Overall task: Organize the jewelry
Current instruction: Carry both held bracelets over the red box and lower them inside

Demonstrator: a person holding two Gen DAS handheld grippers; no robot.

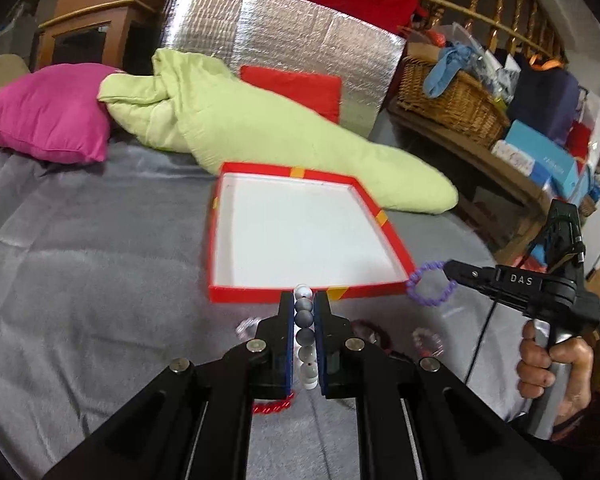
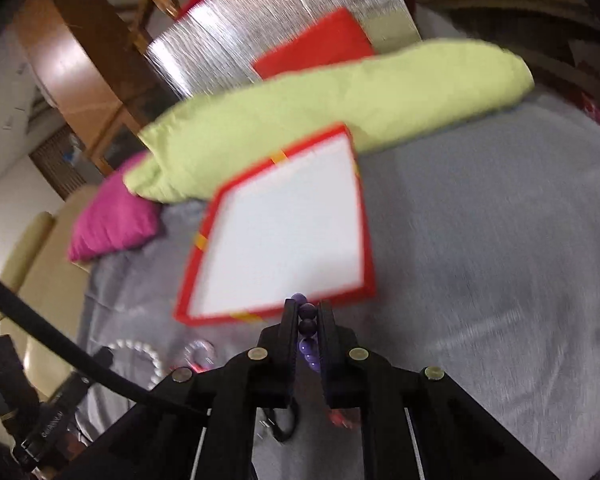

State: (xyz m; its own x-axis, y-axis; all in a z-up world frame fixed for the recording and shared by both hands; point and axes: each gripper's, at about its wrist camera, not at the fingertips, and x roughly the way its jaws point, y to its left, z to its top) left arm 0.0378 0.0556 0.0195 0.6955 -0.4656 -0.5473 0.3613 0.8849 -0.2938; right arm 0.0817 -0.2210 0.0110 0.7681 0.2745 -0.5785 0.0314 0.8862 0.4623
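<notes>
The grey blanket (image 1: 100,280) covers the work surface and gives the loose pieces a soft, non-rolling base. On it, toward the far side, lies the red tray (image 1: 308,294) with its white floor facing up and nothing in it, which suits it as the collecting place for the jewelry. The left gripper (image 1: 304,304) sits just short of the tray's near wall, its fingers clamped on the grey-and-white bead bracelet (image 1: 305,326), which runs lengthwise between the pads so the beads cannot slip sideways. The right gripper (image 1: 452,272) approaches from the right, near the tray's near right corner, its fingers closed on the purple bead bracelet (image 1: 430,282); the loop hangs free toward the tray. Both pieces appear held for placement into the tray. Further bracelets (image 2: 140,356) remain on the blanket near the grippers, awaiting collection.
</notes>
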